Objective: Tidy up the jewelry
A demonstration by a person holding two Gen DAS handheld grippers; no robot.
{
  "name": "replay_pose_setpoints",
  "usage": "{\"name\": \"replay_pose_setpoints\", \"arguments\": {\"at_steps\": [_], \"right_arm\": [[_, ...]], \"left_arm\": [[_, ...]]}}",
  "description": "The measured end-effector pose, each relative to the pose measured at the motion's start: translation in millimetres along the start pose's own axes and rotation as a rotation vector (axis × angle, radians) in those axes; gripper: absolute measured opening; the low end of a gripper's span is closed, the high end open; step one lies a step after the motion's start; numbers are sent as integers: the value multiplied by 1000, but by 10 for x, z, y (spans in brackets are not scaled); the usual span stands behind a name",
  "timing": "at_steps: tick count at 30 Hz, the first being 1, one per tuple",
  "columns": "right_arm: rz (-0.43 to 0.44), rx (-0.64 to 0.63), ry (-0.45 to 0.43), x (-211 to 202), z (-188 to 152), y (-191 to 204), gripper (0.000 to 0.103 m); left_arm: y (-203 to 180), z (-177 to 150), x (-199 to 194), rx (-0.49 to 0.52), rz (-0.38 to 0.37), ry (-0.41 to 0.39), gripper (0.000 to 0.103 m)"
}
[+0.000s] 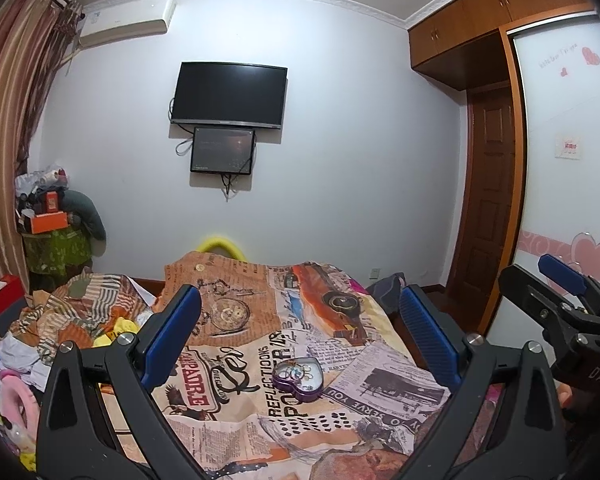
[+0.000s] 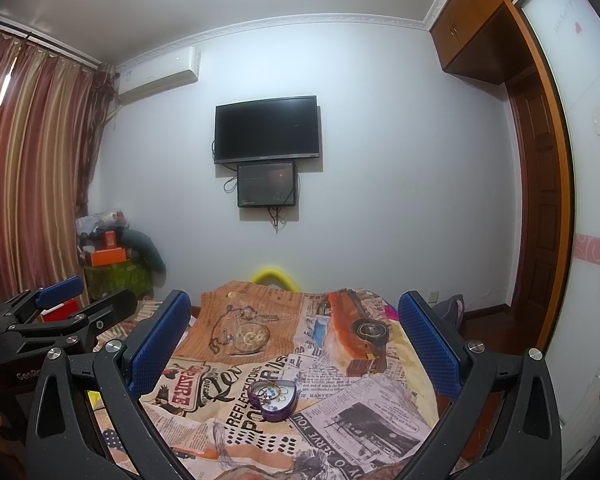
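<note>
A purple heart-shaped tin [image 1: 299,378] lies open on the printed bedspread [image 1: 236,320], with rings and other small jewelry inside. It also shows low in the middle of the right wrist view [image 2: 274,397]. My left gripper [image 1: 300,320] hovers above and short of the tin, open and holding nothing. My right gripper [image 2: 296,328] is likewise open and bare, hanging over the same stretch of bed. Each gripper shows at the edge of the other's view: the right one [image 1: 564,292], the left one [image 2: 72,300].
A heap of clothes and soft things [image 1: 60,328] lies left of the bed. Boxes and bags [image 1: 48,216] are stacked in the far left corner by the curtain [image 1: 8,140]. A television [image 1: 229,94] hangs on the far wall. A wardrobe and door [image 1: 492,200] stand at the right.
</note>
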State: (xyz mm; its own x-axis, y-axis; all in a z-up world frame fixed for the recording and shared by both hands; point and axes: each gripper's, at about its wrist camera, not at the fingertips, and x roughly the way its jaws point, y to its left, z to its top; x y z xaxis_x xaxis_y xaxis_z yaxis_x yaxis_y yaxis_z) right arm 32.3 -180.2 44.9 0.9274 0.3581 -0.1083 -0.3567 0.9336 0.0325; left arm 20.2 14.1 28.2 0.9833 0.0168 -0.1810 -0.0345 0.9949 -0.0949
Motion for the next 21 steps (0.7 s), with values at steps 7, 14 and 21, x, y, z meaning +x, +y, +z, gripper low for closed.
{"name": "replay_pose_setpoints", "arguments": {"at_steps": [7,14,21], "right_arm": [[4,5,8,5,-12,-6,103],[3,4,14,35,-14,-5,103],[2,6,27,86,-36,-8,103]], "left_arm": [[21,-9,20,-8,-11,7,100],[21,-32,50,-5,-12,15,100],[26,-50,86,-4,-9,21,100]]}}
